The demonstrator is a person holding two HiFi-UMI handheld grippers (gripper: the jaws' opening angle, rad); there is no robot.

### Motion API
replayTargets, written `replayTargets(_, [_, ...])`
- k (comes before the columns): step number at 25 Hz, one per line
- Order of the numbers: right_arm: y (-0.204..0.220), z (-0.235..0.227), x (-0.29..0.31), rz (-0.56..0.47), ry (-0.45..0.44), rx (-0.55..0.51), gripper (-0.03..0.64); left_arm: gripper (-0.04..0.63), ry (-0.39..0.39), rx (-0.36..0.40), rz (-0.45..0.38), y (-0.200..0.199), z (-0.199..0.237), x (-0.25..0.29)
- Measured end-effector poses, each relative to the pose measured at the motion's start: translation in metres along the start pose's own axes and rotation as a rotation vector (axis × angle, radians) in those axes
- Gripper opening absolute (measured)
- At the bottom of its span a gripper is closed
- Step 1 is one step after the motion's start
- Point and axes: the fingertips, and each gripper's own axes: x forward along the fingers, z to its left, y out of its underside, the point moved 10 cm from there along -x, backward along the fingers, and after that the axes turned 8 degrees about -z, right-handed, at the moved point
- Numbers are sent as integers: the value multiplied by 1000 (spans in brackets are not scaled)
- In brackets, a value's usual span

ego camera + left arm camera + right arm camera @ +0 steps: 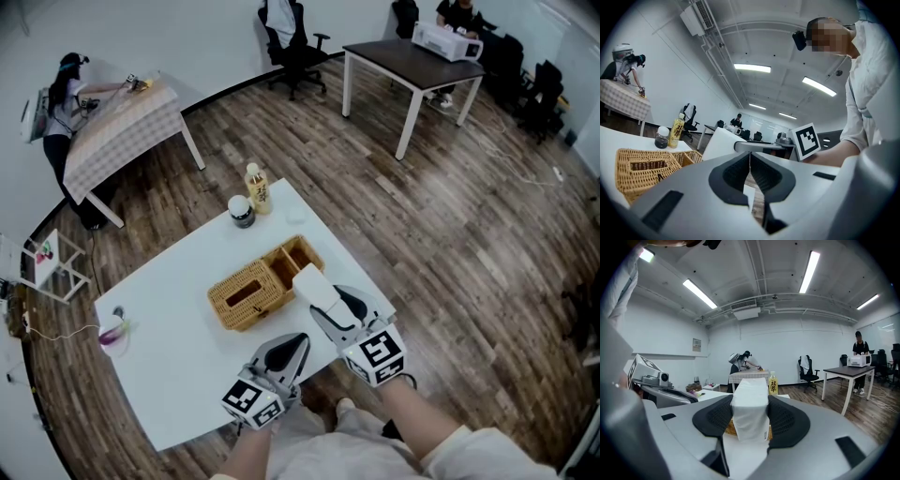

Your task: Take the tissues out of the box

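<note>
Right gripper jaws clamped on white tissue pack just beside woven wicker box, left gripper jaws closed, empty, yellow bottle and dark jar beyond, white worktop.

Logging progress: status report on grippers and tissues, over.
Right gripper shut on tissue pack, out of wicker box. Left gripper shut, empty. Bottle, jar beyond box, clear.

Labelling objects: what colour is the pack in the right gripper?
White; the tissue pack shows best in the right gripper view.

Left gripper jaws closed; right gripper clamps tissues.
</note>
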Motion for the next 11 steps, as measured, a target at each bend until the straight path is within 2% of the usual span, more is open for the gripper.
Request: replayTargets(11, [-2, 4, -2, -2, -2, -6, 245, 6, 2, 3, -5, -2, -2, -3])
